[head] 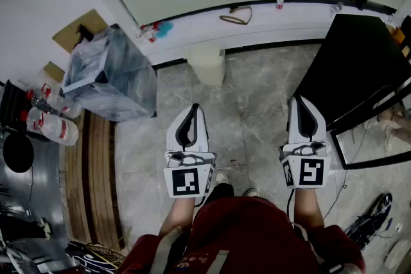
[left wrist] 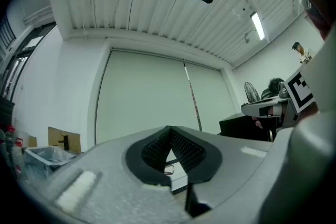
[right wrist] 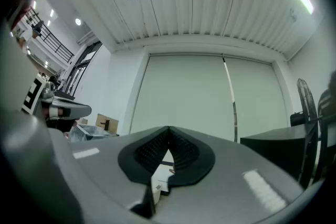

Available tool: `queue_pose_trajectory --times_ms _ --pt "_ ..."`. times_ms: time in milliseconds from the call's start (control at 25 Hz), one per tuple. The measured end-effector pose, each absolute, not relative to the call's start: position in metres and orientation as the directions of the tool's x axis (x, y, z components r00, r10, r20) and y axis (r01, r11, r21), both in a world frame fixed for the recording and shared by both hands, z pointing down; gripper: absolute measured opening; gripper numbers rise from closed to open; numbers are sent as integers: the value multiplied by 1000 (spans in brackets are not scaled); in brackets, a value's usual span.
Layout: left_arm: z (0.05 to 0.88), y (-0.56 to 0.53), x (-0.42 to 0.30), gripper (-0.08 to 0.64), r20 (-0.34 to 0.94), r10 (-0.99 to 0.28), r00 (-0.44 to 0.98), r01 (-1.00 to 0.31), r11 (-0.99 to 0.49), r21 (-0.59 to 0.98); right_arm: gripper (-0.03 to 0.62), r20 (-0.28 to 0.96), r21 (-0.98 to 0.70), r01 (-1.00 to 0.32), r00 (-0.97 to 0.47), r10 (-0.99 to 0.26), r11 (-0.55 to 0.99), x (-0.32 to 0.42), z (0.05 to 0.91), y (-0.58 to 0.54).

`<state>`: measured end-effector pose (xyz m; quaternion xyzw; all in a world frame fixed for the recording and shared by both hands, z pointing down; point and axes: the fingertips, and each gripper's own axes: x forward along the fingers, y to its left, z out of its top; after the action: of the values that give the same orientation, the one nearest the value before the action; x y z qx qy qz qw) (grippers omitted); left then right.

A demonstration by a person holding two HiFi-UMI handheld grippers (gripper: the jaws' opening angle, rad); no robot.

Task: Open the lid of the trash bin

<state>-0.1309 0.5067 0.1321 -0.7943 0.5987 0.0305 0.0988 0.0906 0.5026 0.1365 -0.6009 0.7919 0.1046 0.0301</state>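
A small white trash bin (head: pixel 206 63) with its lid down stands against the far wall ledge, ahead of me and between both grippers. My left gripper (head: pixel 192 107) is held out level over the grey floor, well short of the bin, jaws shut on nothing. My right gripper (head: pixel 302 101) hangs parallel to it on the right, also shut and empty. In the left gripper view the black ribbed pads (left wrist: pixel 157 150) meet at the tip. The right gripper view shows its pads (right wrist: pixel 184 152) closed the same way, aimed at the pale wall panels.
A large grey bin lined with clear plastic (head: pixel 112 74) stands at the left, with a cardboard box (head: pixel 77 29) behind it and bottles (head: pixel 51 125) beside it. A black table (head: pixel 359 67) fills the right. Wooden slats (head: pixel 90 183) lie on the floor at the left.
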Motion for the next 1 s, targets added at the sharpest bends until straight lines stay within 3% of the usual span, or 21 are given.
queue_pose_trajectory --times_ms 520,1000 --pt "136 563 -67 3 -133 -948 288 -955 -273 -119 0 -181 82 -965 -259 -949 248 147 146 561" --pt "151 571 -57 3 -103 -951 291 -954 -280 -109 0 -145 82 -964 -263 -954 253 157 159 565"
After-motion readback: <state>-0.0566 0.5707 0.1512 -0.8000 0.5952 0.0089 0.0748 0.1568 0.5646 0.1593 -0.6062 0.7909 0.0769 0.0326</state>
